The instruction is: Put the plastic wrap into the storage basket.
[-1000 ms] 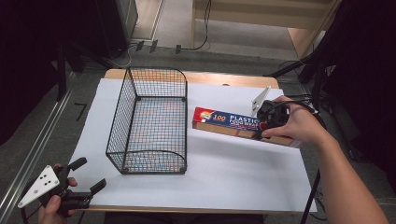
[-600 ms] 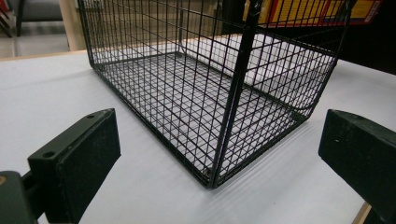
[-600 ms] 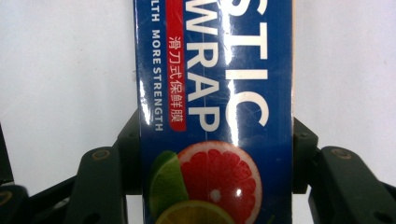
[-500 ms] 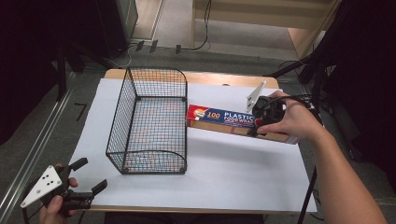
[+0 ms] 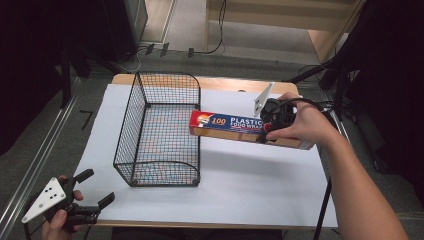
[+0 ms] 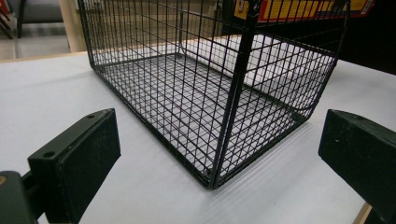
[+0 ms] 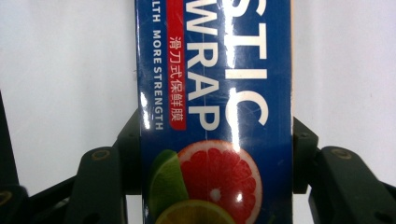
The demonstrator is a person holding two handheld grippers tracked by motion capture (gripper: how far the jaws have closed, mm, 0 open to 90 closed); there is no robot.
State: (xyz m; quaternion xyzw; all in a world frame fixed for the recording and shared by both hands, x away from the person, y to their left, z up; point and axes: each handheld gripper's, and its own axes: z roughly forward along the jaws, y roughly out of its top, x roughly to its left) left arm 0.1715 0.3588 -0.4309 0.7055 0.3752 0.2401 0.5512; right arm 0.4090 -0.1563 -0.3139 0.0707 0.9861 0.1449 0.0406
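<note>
beside the wire basket (image 5: 159, 131), right gripper (image 5: 272, 120) jaws clamp the glossy box (image 5: 227, 125); left gripper (image 5: 95, 197) jaws apart.

Wire basket (image 5: 160, 132) open-topped; plastic wrap box (image 5: 235, 127) meets its right rim; bare worktop (image 5: 260, 185) affords passage right and front of basket

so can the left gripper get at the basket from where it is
Probably yes. The left gripper is open with its jaws aimed at the basket corner, and bare white table lies between them. The right gripper holds the box off to the side.
</note>
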